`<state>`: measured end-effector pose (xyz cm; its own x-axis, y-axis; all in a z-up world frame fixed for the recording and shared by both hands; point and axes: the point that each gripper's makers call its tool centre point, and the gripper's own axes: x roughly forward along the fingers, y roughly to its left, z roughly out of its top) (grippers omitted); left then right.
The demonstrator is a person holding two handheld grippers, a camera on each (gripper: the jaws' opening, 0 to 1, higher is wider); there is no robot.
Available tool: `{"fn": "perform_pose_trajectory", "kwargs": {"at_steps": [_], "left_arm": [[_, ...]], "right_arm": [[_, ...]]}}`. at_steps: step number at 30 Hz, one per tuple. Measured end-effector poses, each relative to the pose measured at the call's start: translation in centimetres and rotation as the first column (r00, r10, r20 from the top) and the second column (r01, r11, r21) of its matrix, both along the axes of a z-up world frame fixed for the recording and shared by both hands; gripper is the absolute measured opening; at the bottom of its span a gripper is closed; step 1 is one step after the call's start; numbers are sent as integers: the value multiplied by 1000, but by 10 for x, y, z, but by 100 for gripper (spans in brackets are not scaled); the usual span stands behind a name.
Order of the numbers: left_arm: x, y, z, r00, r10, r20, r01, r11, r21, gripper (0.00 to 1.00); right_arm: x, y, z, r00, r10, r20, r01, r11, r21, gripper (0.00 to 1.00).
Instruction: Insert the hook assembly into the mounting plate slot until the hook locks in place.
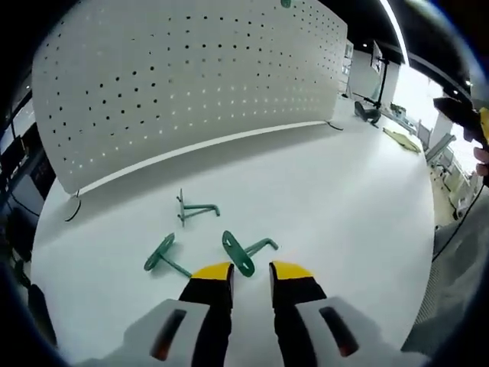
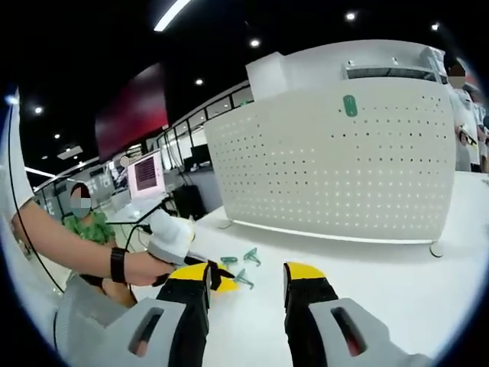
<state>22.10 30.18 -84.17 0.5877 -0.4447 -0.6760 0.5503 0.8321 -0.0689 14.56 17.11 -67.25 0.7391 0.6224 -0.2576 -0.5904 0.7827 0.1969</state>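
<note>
The white perforated mounting plate (image 1: 191,84) stands upright across the back of the white table (image 1: 344,199). Three green hook assemblies lie on the table in front of it: one (image 1: 244,251) just ahead of my left gripper (image 1: 250,271), one (image 1: 195,208) further back and one (image 1: 163,256) to the left. My left gripper is open, with nothing between its yellow tips. In the right gripper view the plate (image 2: 336,160) carries a green piece (image 2: 350,105) near its top. My right gripper (image 2: 248,274) is open and empty. The left gripper (image 2: 218,274), held by a hand (image 2: 141,267), hovers by the hooks (image 2: 251,256).
The plate rests on small wire feet (image 1: 72,210) at its ends. A dark tool (image 1: 367,113) and a yellowish item (image 1: 401,138) lie at the table's far right, near its edge. A seated person (image 2: 88,225) and a monitor (image 2: 145,174) are off to the left.
</note>
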Motion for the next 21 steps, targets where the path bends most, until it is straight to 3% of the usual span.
{"fn": "perform_pose_trajectory", "kwargs": {"at_steps": [21], "left_arm": [[0, -4, -3, 1000, -14, -18, 13, 999, -30, 9]], "right_arm": [[1, 3, -2, 1000, 13, -10, -13, 1000, 3, 38]]}}
